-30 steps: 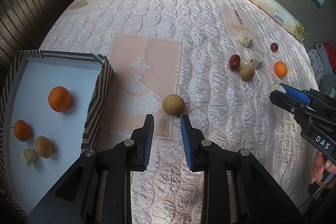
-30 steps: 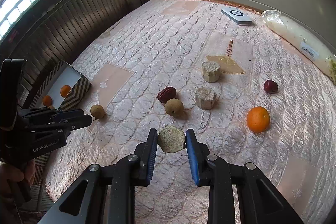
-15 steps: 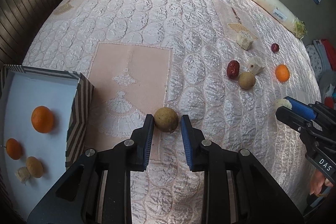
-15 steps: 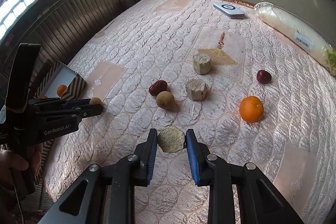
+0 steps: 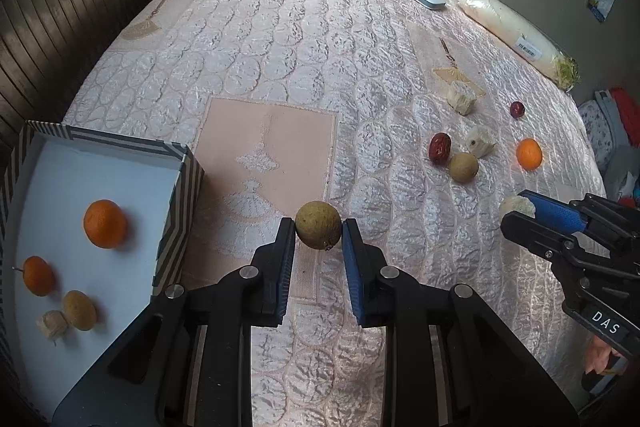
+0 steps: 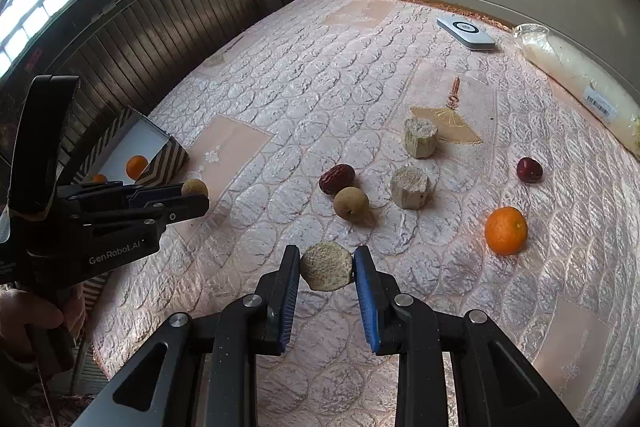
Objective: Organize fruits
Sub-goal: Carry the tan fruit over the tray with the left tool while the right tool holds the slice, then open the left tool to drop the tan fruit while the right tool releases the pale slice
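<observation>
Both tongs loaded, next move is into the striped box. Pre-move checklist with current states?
1. Left tongs gripping the round brown fruit: ok, both pads touch it.
2. Right tongs gripping the pale cut chunk: ok, held between both pads.
3. Brown fruit lifted off the quilt: cannot tell.
4. Landing room in the striped box: ok, bare floor beside the oranges.
5. Path from left tongs to box: ok, only bare quilt between.
6. Tongs apart from each other: ok, a gap shows in both views.
</observation>
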The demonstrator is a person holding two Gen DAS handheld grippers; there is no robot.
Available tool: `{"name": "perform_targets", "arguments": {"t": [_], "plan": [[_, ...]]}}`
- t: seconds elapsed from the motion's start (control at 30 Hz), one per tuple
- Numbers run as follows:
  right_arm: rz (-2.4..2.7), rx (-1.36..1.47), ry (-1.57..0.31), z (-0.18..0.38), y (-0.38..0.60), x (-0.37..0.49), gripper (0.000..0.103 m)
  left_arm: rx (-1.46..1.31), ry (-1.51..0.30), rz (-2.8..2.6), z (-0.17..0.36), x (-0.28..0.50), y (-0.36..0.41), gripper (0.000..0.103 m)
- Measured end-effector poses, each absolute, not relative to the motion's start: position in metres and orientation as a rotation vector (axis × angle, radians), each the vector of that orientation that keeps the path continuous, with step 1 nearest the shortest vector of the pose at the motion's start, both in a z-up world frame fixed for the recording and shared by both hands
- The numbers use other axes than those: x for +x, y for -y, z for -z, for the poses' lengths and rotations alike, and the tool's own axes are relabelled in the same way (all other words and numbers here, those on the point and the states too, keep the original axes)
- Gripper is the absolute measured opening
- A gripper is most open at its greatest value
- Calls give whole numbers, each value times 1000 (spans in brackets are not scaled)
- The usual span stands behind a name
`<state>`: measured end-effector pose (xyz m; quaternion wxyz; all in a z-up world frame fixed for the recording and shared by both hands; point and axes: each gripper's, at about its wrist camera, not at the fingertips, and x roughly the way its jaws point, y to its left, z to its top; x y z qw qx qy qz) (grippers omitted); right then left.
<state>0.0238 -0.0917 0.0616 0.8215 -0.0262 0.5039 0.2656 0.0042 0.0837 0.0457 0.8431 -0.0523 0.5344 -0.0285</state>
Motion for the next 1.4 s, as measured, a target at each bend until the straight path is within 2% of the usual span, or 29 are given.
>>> {"name": "perform_targets", "arguments": {"t": [0.6, 1.4], "plan": [[-729, -153, -1024, -83, 14, 17, 26, -157, -1051, -114, -80, -29, -152, 23], [-1016, -303, -1014, -76, -145, -9, 26, -351, -1062, -431, -65, -136, -288, 23]]}}
